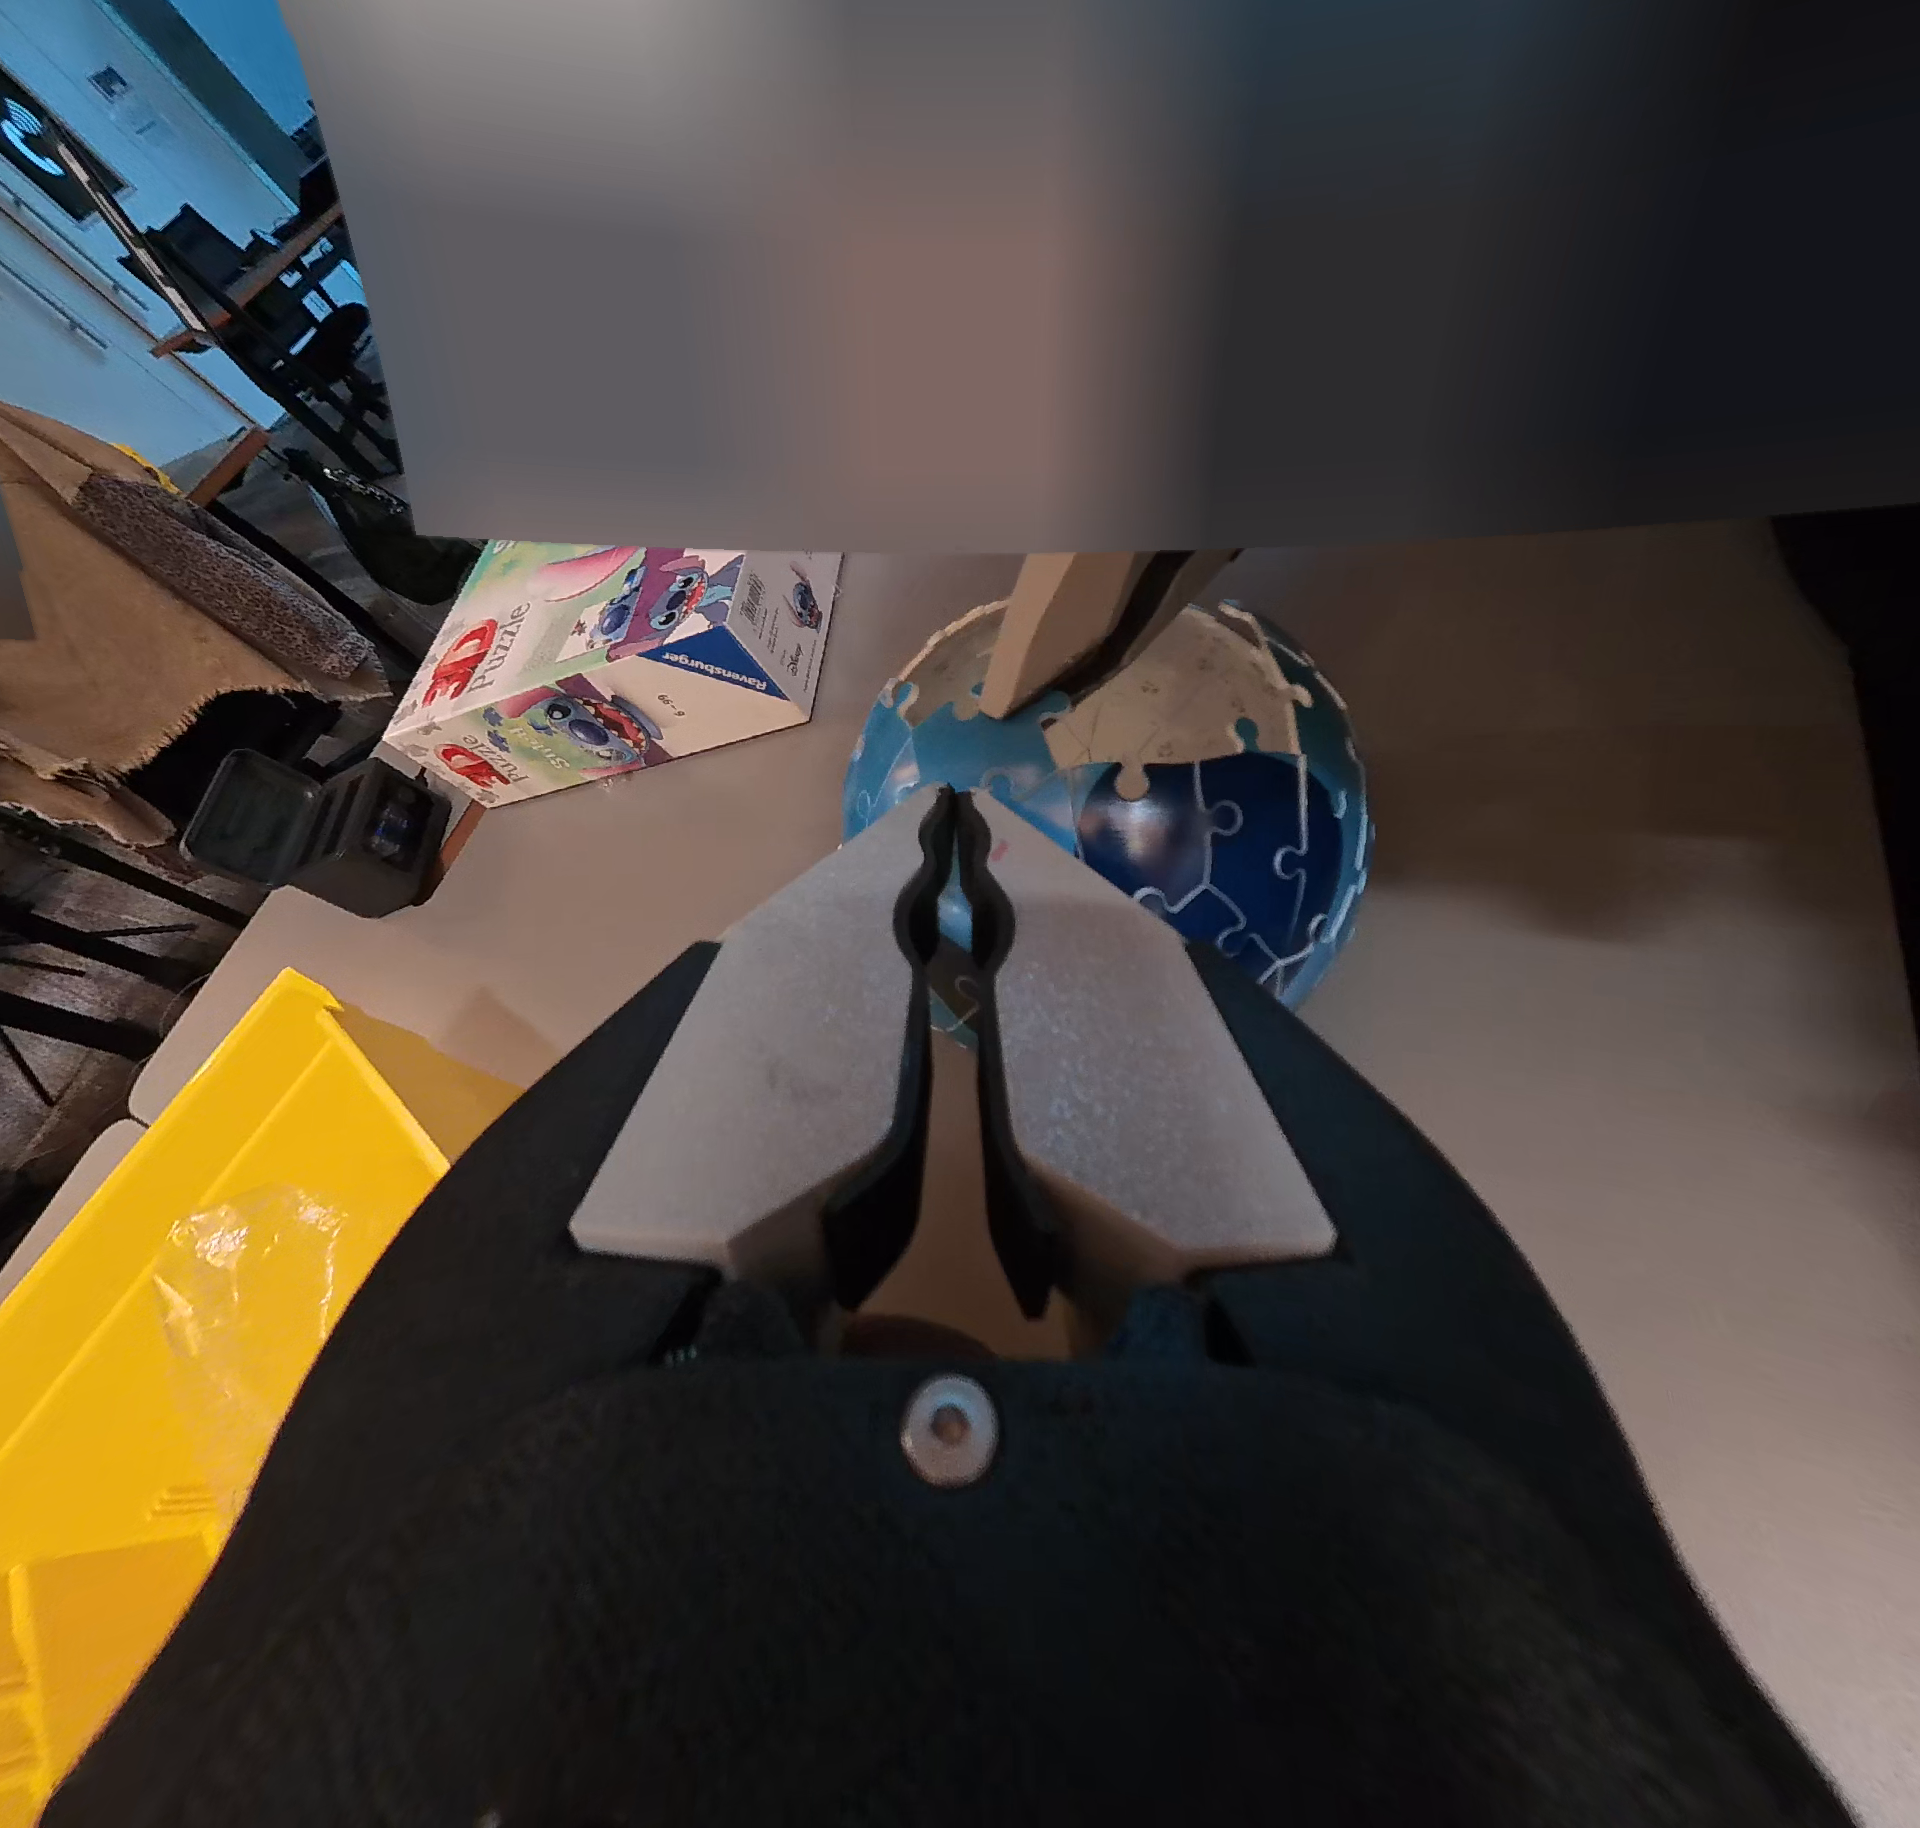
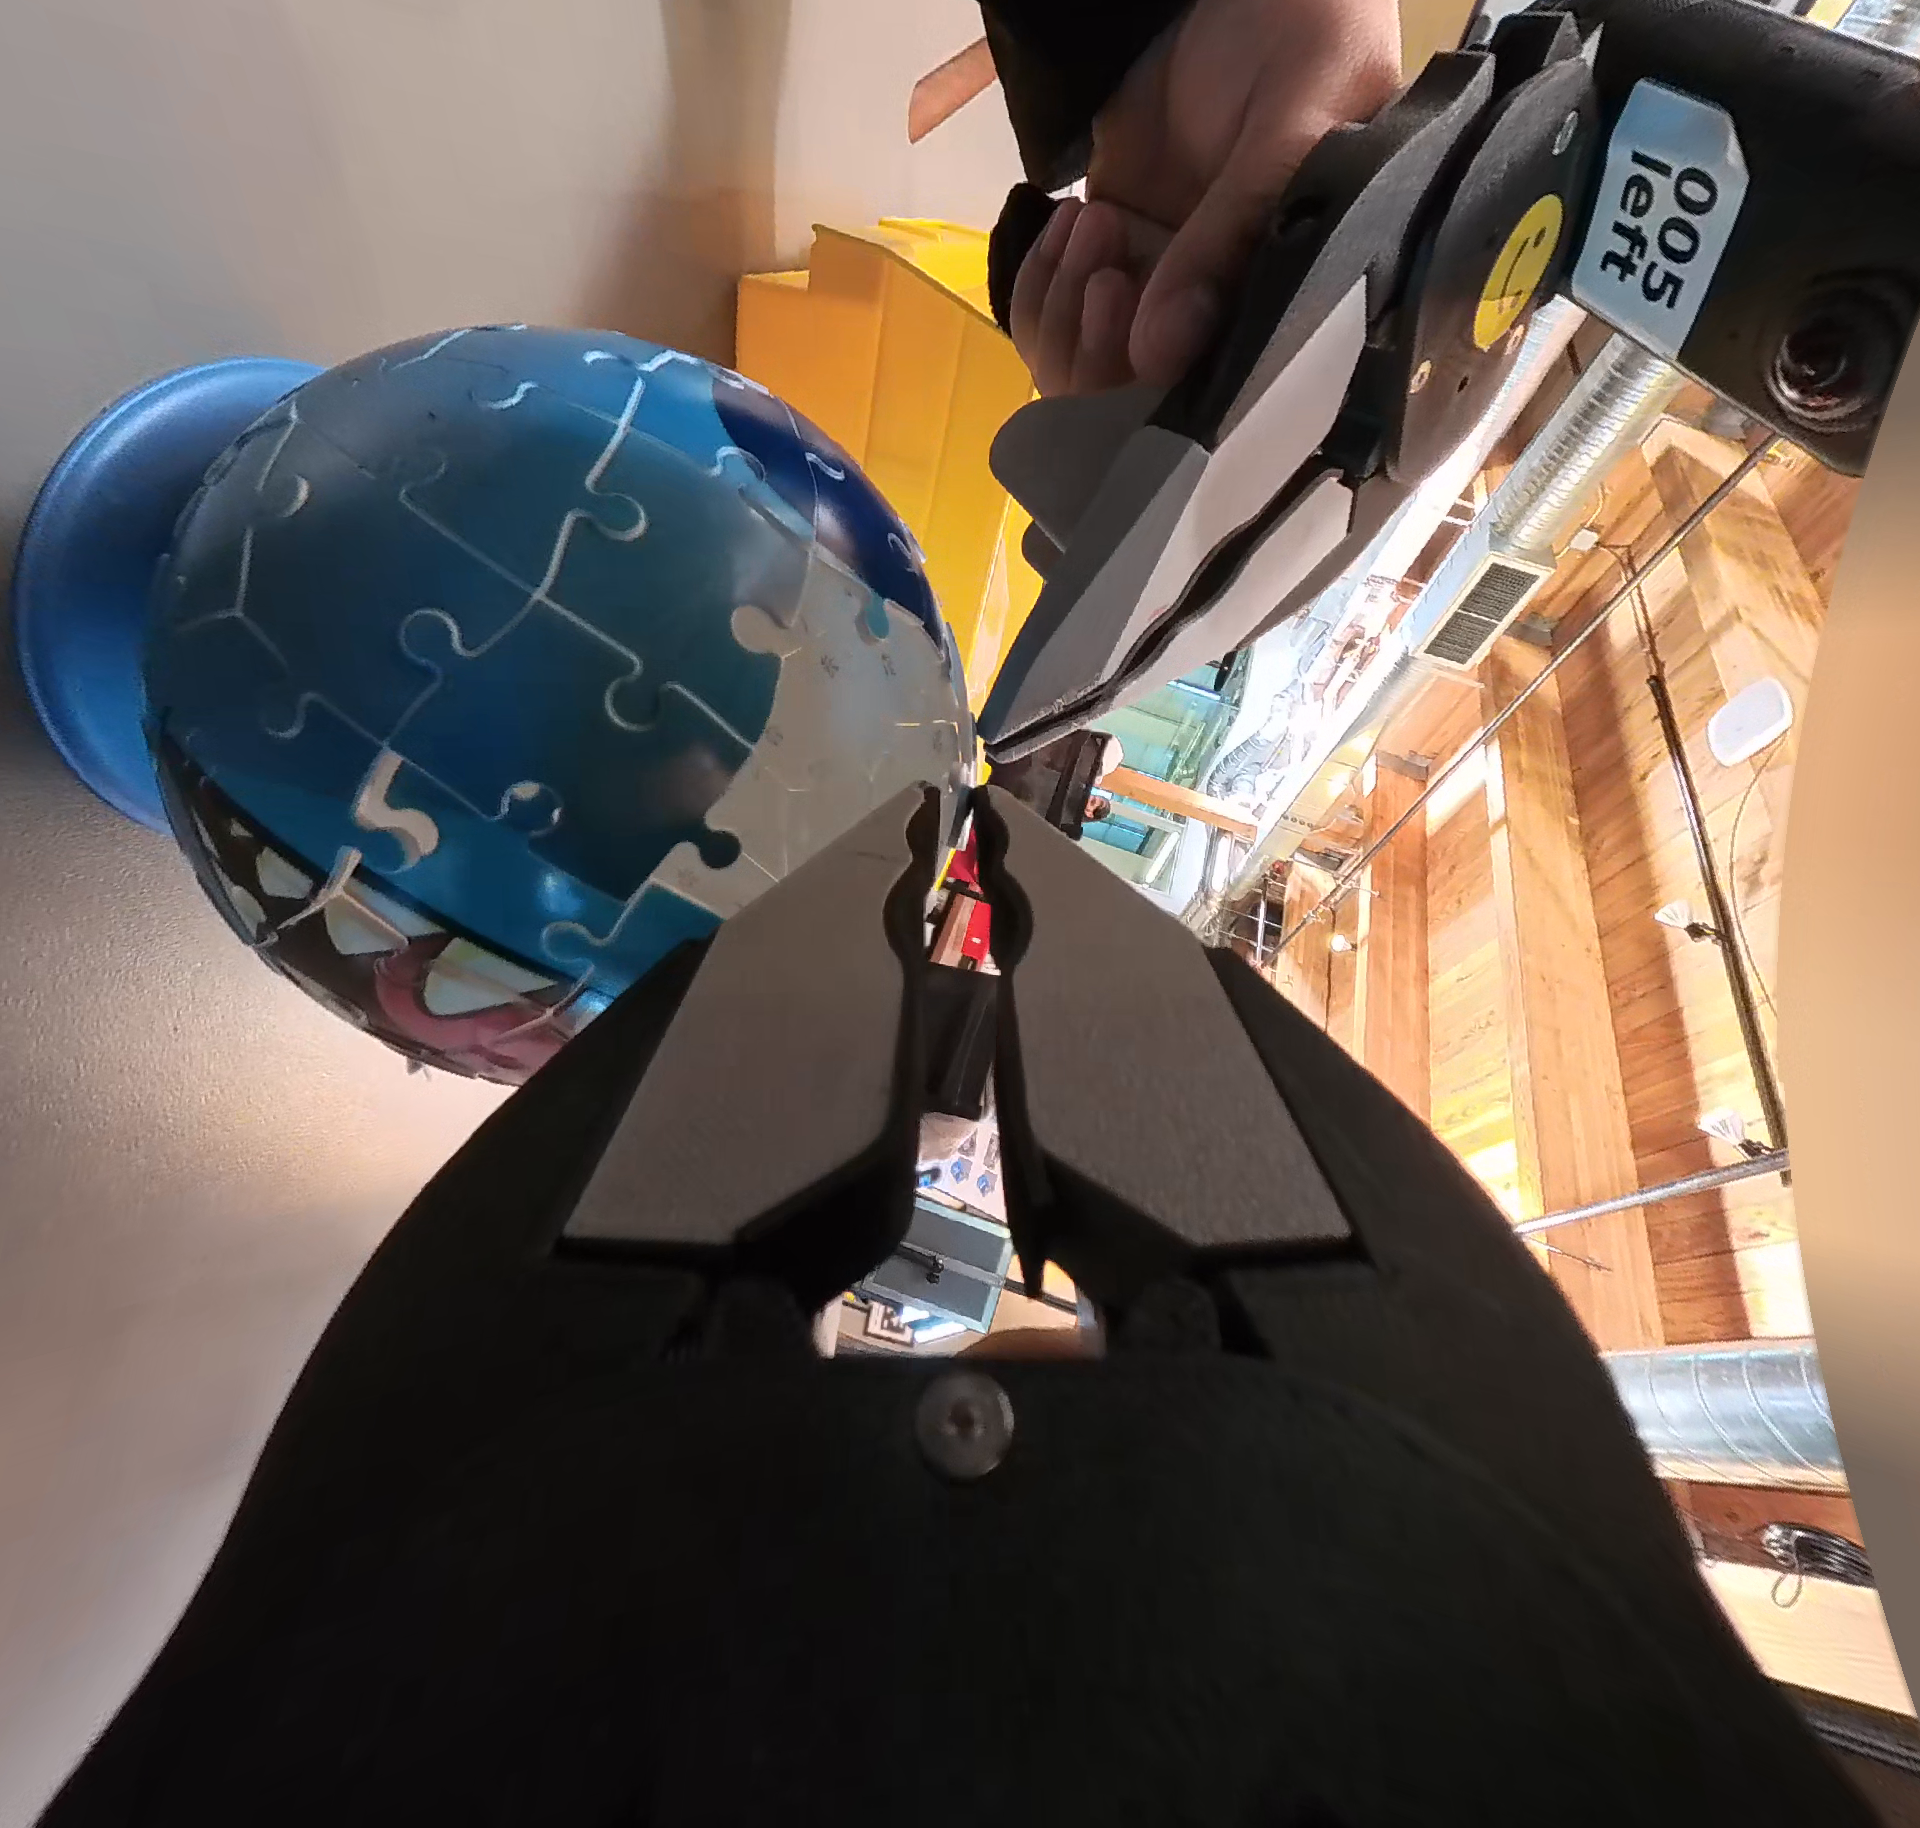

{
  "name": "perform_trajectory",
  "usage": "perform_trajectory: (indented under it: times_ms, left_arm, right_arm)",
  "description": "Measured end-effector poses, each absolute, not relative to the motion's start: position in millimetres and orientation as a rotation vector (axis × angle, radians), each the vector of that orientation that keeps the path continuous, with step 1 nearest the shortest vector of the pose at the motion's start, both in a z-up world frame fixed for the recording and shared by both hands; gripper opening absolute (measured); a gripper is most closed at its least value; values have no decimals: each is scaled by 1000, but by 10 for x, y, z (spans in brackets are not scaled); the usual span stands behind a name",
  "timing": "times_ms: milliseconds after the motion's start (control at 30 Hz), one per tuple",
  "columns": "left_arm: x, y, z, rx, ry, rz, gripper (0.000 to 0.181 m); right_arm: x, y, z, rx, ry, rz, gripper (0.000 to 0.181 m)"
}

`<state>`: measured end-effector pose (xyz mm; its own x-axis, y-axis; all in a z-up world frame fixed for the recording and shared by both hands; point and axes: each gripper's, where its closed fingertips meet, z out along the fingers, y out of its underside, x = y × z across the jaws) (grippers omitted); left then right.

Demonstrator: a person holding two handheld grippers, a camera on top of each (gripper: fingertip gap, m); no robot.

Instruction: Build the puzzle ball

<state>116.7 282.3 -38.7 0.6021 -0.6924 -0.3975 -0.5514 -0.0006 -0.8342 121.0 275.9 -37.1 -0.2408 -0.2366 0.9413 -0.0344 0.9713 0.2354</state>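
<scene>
The puzzle ball is blue with a white patch of pieces on top. It sits on a blue stand on the pale table. My left gripper is shut and empty, with its tips close to the ball's upper left side. It also shows in the right wrist view, held by a hand. My right gripper is shut, its tips at the edge of the ball's white patch. A thin white sliver shows between the tips. I cannot tell whether it is a piece. The right gripper's fingers come down onto the ball's top.
A yellow bin with clear plastic wrap in it stands at the near left and shows behind the ball. The puzzle's box lies at the back left. A black camera-like device sits at the table's left edge. My two grippers' fingertips are within a few centimetres of each other.
</scene>
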Motion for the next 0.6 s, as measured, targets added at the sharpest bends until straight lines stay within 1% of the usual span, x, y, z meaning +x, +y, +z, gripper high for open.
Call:
perform_trajectory:
  times_ms: [400, 500, 600]
  left_arm:
    - [1173, 2825, -385, -1666, 1043, -150, 0]
    - [1173, 2825, -384, -1666, 1044, -151, 0]
    - [1174, 2825, -384, -1666, 1045, -150, 0]
  right_arm:
    - [1310, 2688, -403, 234, -1837, -115, 6]
    - [1346, 2685, -389, 225, -1839, -83, 0]
    - [1397, 2694, -363, 200, -1840, -23, 0]
